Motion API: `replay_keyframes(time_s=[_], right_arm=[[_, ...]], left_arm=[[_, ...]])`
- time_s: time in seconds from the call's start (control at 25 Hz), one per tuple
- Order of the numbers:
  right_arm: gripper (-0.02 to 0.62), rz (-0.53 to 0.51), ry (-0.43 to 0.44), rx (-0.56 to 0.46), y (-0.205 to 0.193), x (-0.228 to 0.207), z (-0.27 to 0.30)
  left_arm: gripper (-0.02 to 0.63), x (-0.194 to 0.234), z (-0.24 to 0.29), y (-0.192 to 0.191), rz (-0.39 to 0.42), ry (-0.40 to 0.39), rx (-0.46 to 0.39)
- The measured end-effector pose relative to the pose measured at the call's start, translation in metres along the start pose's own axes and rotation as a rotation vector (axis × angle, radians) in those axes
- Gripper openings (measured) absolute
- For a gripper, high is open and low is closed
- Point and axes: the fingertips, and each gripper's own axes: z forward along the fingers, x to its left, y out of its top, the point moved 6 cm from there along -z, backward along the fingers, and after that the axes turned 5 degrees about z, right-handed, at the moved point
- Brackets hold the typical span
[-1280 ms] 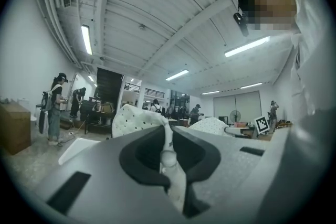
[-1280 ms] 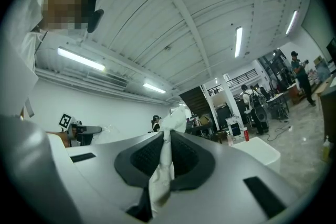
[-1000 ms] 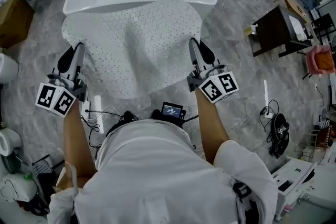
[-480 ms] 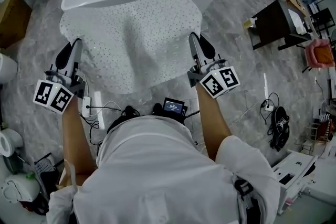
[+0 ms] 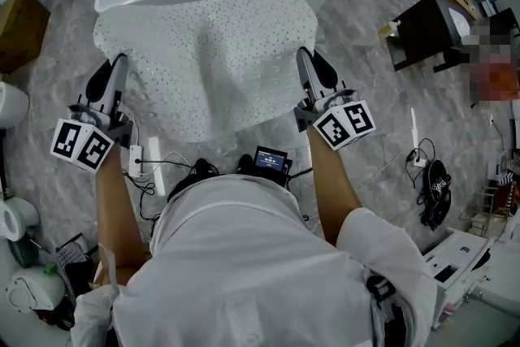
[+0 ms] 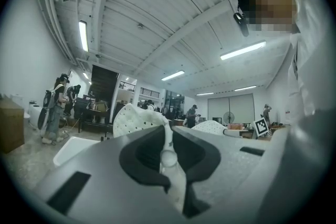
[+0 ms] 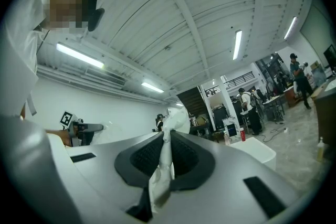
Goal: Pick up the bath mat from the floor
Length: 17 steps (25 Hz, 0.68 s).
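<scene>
Hardly shifted, bath mat (image 5: 203, 53) stays pinched between left tool (image 5: 119, 62) and right tool (image 5: 303, 54).

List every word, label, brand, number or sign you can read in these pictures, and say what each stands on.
No readable words or numbers anywhere.
On the left gripper, the left marker cube: black-and-white square pattern, no letters.
On the right gripper, the right marker cube: the same.
The small screen just below the bath mat in the head view: lit, too small to read.
</scene>
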Motion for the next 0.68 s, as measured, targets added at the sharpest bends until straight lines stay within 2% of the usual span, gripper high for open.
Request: replay_keyframes(time_s=[0.48, 0.68], right_arm=[[0.049, 0.007, 0.009, -0.014, 0.005, -0.003, -0.003], [0.049, 0.015, 0.015, -0.014, 0.007, -0.017, -0.013]], left_arm=[[0.037, -0.004, -0.001, 0.004, -0.007, 0.008, -0.009], [0.037, -0.018, 0.006, 0.002, -0.007, 0.016, -0.010]])
